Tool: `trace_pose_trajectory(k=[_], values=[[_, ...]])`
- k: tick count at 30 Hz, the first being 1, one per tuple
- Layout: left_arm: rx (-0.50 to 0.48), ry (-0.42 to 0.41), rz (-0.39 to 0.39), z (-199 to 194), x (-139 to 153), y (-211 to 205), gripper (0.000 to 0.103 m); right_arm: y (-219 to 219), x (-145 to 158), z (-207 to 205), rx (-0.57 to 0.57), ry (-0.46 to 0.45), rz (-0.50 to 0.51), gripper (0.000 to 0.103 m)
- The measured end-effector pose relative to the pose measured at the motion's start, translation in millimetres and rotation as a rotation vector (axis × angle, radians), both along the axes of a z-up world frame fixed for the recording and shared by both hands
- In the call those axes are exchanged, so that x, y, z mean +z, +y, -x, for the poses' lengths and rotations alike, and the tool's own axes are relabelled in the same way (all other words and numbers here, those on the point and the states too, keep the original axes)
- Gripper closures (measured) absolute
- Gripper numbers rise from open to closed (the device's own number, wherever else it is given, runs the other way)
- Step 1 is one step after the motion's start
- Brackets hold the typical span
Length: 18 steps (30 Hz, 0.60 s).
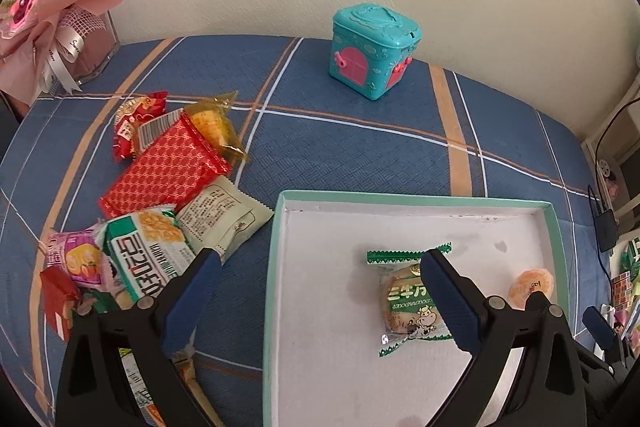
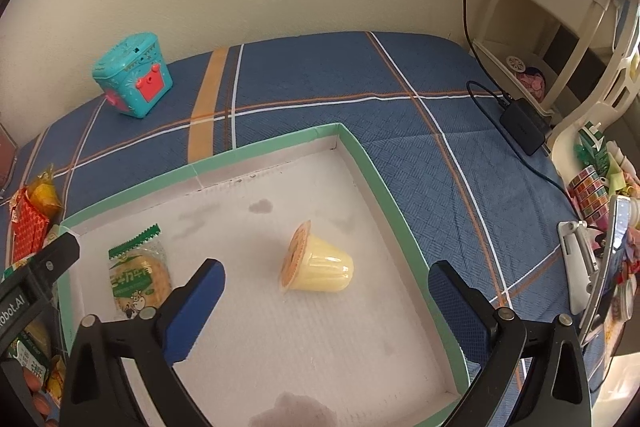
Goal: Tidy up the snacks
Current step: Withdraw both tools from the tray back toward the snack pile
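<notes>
A shallow white box with a green rim lies on the blue plaid cloth. Inside it rest a green-wrapped round biscuit and a yellow jelly cup on its side, seen as an orange lid in the left wrist view. A pile of snack packets lies left of the box. My left gripper stands open, one finger over the packets, the other over the biscuit. My right gripper stands wide open above the box with the jelly cup lying free between its fingers, untouched.
A teal toy box stands near the wall. A pink bouquet sits at the far left. A black charger with cable and a cluttered cream shelf lie to the right of the table.
</notes>
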<state>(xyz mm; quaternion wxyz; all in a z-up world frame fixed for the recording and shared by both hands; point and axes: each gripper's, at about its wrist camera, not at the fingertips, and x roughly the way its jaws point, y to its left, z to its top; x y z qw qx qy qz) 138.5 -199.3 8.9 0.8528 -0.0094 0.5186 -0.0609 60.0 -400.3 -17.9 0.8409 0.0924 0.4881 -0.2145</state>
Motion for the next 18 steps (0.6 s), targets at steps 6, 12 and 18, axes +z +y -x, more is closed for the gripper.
trace_pose_trajectory(k=[6,12,18], values=[[0.016,-0.046,-0.026,14,18,9,0.003,8,9,12,0.01,-0.004,0.007,0.0],[-0.021,-0.094,-0.049,36,32,19,0.003,22,27,29,0.031,-0.026,0.037,0.0],[-0.061,-0.145,-0.093,57,48,31,0.003,38,41,44,0.056,-0.045,0.043,0.0]])
